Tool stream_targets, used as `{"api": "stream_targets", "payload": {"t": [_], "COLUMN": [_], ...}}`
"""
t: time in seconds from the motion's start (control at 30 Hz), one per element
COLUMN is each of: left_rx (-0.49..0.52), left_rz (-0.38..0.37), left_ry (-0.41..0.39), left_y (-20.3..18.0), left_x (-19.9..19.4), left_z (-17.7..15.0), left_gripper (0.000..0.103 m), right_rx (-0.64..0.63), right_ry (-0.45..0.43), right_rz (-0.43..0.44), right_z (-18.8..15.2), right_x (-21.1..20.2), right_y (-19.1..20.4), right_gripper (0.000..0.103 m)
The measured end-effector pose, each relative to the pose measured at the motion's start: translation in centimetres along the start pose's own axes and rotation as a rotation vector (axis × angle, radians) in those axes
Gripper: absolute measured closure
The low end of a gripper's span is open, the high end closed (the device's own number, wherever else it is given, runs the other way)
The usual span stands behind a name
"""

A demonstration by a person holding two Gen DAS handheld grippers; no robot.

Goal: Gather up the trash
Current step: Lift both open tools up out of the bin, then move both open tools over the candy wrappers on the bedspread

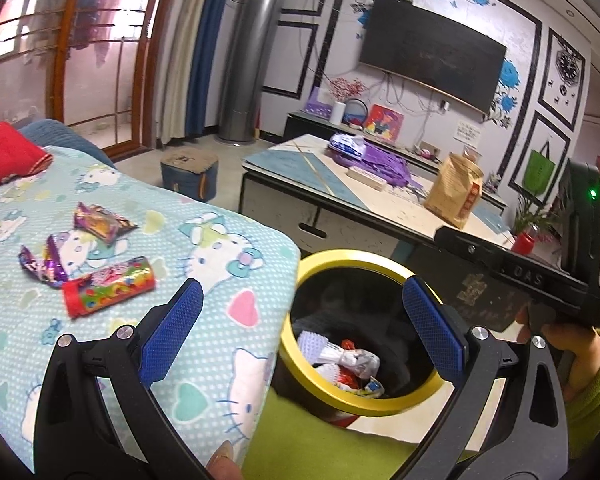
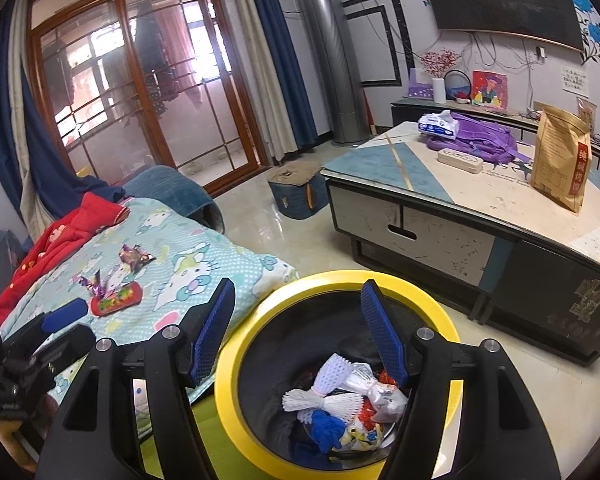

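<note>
Open bin mouth (image 2: pixel 236 364) — coffee table (image 2: pixel 440 216) close alongside

- Both my grippers: black frames, blue textured pads (image 1: pixel 432 328).
- Under my left gripper (image 1: pixel 302 322), the blanket (image 1: pixel 204 320): pale blue, white-dotted, cartoon cats and pastel hearts.
- Ahead-left of it, a candy tube (image 1: pixel 110 286): red with rainbow print; two wrappers (image 1: pixel 44 266), purple foil.
- Below my right gripper (image 2: pixel 298 330), the bin (image 2: pixel 236 380): yellow rim, black inside.
- My sleeve (image 1: pixel 596 384): lime green.
</note>
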State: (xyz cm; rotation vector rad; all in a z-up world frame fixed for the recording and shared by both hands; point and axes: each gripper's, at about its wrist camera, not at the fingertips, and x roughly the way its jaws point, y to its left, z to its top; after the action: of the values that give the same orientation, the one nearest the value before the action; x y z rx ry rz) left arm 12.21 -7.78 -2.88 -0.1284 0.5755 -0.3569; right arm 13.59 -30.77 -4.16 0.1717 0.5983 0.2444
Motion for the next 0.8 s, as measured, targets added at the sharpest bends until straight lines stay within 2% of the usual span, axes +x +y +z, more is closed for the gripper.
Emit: {"api": "stream_targets", "payload": {"t": [0.8], "left_rx": [-0.131], "left_rz": [0.164], "left_ry": [-0.094], "left_y": [7.2], "left_x": [-3.1], "left_z": [1.0], "left_gripper": [0.011], "right_rx": [-0.106], "right_ry": [0.04], "right_rz": [0.091], "right_z": [0.0], "right_x": [1.4], "right_y": [6.2], "right_gripper": [0.039]}}
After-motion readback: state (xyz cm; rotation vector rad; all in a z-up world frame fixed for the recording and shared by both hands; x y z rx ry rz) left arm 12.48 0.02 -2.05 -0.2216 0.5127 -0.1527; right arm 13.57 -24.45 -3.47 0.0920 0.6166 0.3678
